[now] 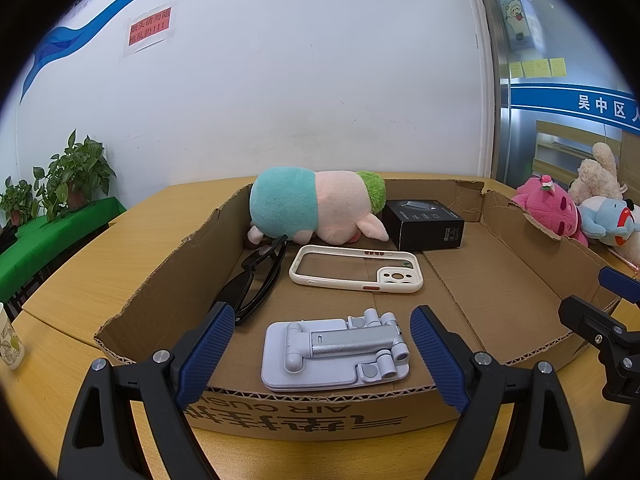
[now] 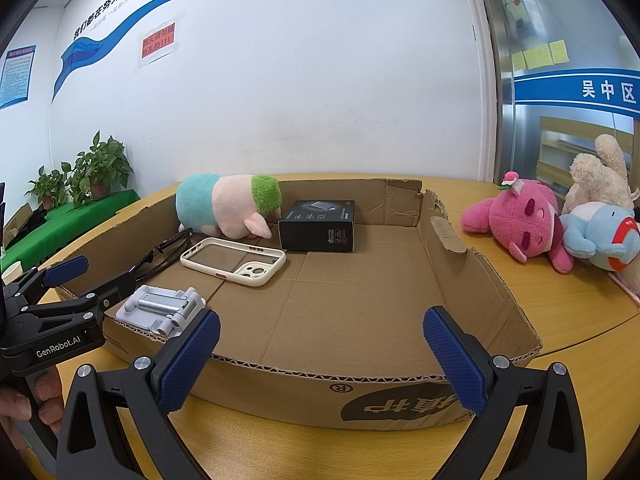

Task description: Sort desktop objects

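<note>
A shallow cardboard tray [image 1: 516, 268] [image 2: 472, 280] lies on the wooden table. In it are a pig plush [image 1: 312, 204] [image 2: 228, 204], a black box [image 1: 424, 224] [image 2: 318, 226], a white phone case [image 1: 356, 274] [image 2: 234, 260], black glasses [image 1: 256, 280] [image 2: 164, 254] and a folded white phone stand [image 1: 336, 352] [image 2: 162, 306]. My left gripper [image 1: 322, 354] is open and empty, just before the tray's near wall, over the phone stand. My right gripper [image 2: 320, 360] is open and empty at the near wall, facing the bare right half of the tray.
A pink plush [image 2: 520, 224] [image 1: 548, 208], a blue plush [image 2: 600, 236] [image 1: 604, 220] and a beige plush [image 2: 600, 176] lie on the table right of the tray. Potted plants [image 1: 76, 176] stand on a green-covered table at left. A paper cup [image 1: 8, 344] stands at the left edge.
</note>
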Action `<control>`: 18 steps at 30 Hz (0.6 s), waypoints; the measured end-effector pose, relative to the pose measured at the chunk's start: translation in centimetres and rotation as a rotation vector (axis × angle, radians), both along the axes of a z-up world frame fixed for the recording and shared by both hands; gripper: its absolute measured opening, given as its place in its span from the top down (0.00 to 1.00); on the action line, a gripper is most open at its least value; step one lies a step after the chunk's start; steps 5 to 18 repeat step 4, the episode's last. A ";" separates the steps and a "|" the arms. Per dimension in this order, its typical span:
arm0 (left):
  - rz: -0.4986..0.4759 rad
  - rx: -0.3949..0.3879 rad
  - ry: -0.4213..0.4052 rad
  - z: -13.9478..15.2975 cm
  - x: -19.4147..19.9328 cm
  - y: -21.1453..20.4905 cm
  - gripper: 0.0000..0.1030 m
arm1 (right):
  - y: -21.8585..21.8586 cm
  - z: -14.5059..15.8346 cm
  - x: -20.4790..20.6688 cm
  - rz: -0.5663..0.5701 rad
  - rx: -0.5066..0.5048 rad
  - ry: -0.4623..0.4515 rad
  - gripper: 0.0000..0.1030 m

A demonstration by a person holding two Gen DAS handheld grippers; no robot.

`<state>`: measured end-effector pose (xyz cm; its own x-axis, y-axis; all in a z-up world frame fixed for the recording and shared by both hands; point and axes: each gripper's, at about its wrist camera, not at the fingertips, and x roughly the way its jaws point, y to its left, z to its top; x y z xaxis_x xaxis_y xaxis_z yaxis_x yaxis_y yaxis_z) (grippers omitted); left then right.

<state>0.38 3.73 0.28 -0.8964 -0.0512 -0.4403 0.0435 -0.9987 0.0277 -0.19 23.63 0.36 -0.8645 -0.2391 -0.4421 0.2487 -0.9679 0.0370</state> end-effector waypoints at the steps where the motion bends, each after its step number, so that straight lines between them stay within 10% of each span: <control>1: 0.001 -0.001 0.000 0.0 0.0 0.0 0.13 | 0.0 0.0 0.0 0.000 0.000 0.000 0.00; 18: 0.000 0.000 0.000 0.0 0.0 0.0 0.13 | 0.0 0.0 0.0 0.000 0.000 0.000 0.00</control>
